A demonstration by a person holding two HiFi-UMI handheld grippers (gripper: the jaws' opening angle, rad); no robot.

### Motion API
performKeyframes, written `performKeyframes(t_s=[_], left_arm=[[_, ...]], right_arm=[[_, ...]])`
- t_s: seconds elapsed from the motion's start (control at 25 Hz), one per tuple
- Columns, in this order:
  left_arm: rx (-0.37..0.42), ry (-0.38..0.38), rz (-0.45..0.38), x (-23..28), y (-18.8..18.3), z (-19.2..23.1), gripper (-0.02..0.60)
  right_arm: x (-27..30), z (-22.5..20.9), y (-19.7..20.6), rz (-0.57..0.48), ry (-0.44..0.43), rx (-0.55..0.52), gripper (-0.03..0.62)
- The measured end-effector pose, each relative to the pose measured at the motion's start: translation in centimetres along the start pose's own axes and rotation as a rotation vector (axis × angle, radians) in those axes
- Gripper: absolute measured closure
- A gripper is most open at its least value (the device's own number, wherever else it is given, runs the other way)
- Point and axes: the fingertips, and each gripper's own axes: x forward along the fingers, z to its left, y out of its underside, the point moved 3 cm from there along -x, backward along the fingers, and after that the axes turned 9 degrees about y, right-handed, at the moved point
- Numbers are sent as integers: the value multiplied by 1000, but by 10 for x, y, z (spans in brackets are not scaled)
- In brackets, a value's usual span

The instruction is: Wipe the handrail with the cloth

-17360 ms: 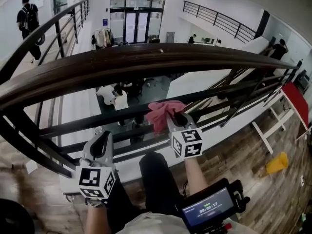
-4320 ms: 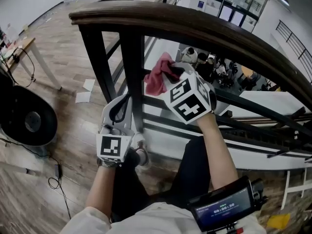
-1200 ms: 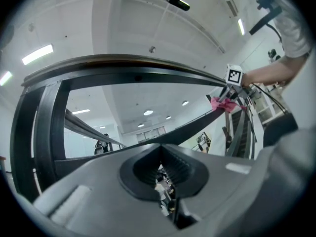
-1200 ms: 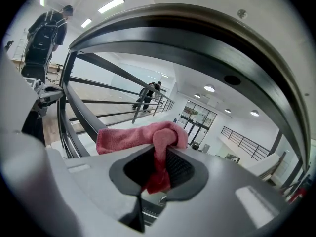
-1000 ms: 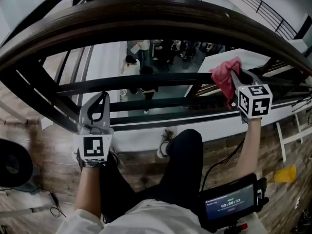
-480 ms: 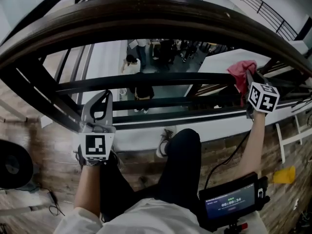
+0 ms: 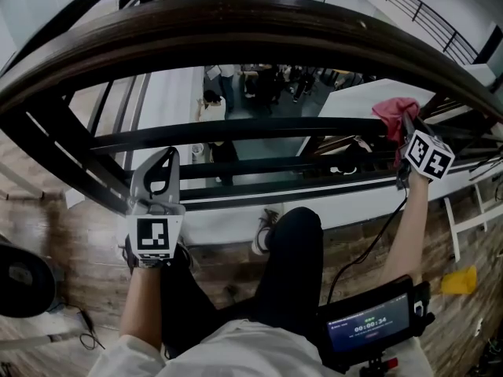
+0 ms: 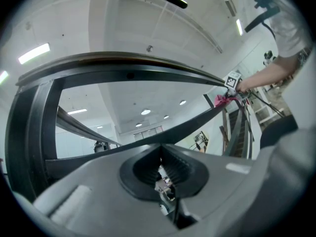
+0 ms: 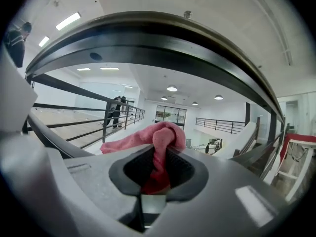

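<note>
- The right hand-held gripper (image 7: 407,129) is pinching the pink cloth (image 7: 395,108). In the right gripper view the fabric is bunched between the ribbed pads, with a fold flopping out over the top.
- The left hand-held gripper (image 7: 166,160) is pressed together on nothing, and its own view shows just a thin seam between the jaws. It sits low on the left, in front of the black crossbar (image 7: 236,128) and well apart from the cloth.
- The wooden handrail (image 7: 236,18) arcs across the whole top of the head view. Its long axis runs left to right in front of the person.
- The bit that matters: the cloth is out at the far right and sits under the handrail, not on it. From the right gripper view the rail's underside passes overhead with open space between it and the fabric — no contact.
- The cloth is about level with the crossbar's right end. I can't tell if it touches that bar.
- So the rail lies up from the right gripper, which is the nearer one and the only one carrying the cloth. My guess is the next move is to lift the cloth onto the rail, then drag it along the length toward the left — most of the rail lies that way.
</note>
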Motion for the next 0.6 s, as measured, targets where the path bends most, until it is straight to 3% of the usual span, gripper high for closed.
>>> performKeyframes(t_s=[0.28, 0.44, 0.6], left_arm=[[-18, -1, -11, -1, 0, 0, 575], [-14, 3, -12, 1, -1, 1, 575], [4, 11, -1, 2, 1, 0, 575]], right_arm=[[-1, -28, 5, -49, 103, 18, 531], [-8, -22, 6, -105, 106, 2, 533], [-21, -6, 9, -154, 77, 51, 533]])
